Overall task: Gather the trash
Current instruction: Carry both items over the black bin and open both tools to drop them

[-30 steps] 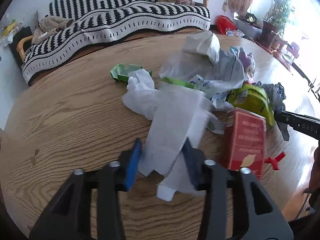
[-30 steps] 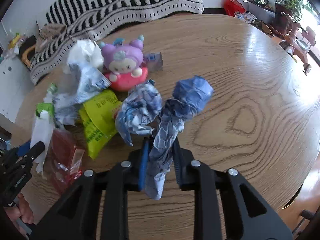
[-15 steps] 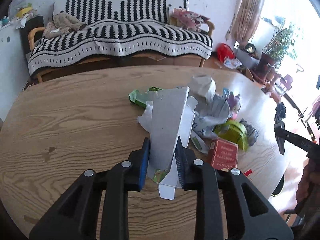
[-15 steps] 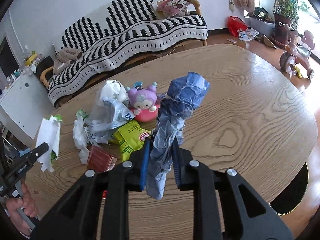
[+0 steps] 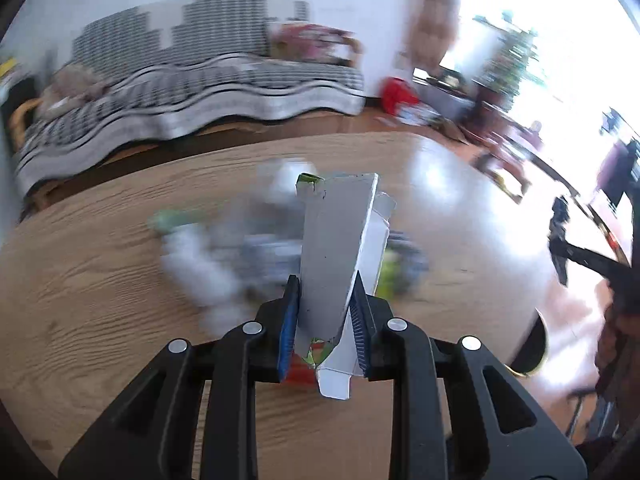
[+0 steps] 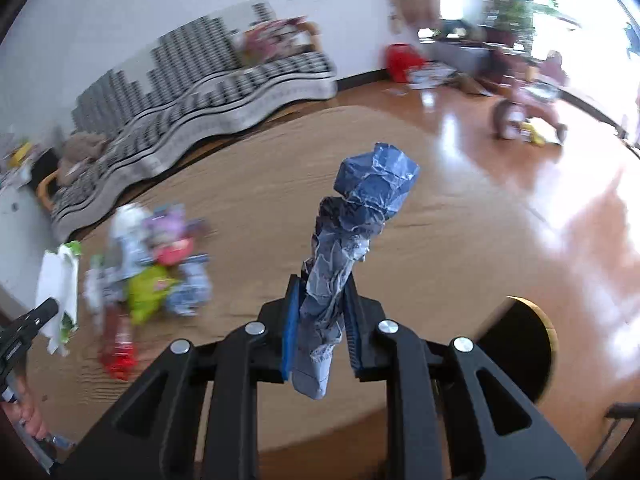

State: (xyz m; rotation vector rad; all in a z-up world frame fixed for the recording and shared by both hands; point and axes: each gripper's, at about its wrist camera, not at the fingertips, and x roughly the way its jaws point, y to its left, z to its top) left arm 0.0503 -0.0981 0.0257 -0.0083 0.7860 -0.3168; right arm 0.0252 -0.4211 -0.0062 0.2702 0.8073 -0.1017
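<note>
My left gripper (image 5: 325,322) is shut on a flattened grey-white carton (image 5: 338,248) with a green end and holds it up above the round wooden table (image 5: 100,280). My right gripper (image 6: 322,326) is shut on a crumpled blue-and-white wrapper (image 6: 360,216), also lifted above the table (image 6: 248,184). The trash pile (image 6: 148,264) of white bags, a green packet, a red box and a pink toy lies on the table at left in the right wrist view, blurred. The left gripper with its carton (image 6: 58,280) shows at the far left there.
A striped sofa (image 5: 192,80) stands beyond the table. A dark round stool (image 6: 520,344) sits beside the table's near right edge. A red bag (image 6: 400,60), plants and a toy tricycle are on the shiny floor at the right.
Both grippers have lifted higher and swung right with their trash, so the table and pile look smaller and blurred. The grips are unchanged.
</note>
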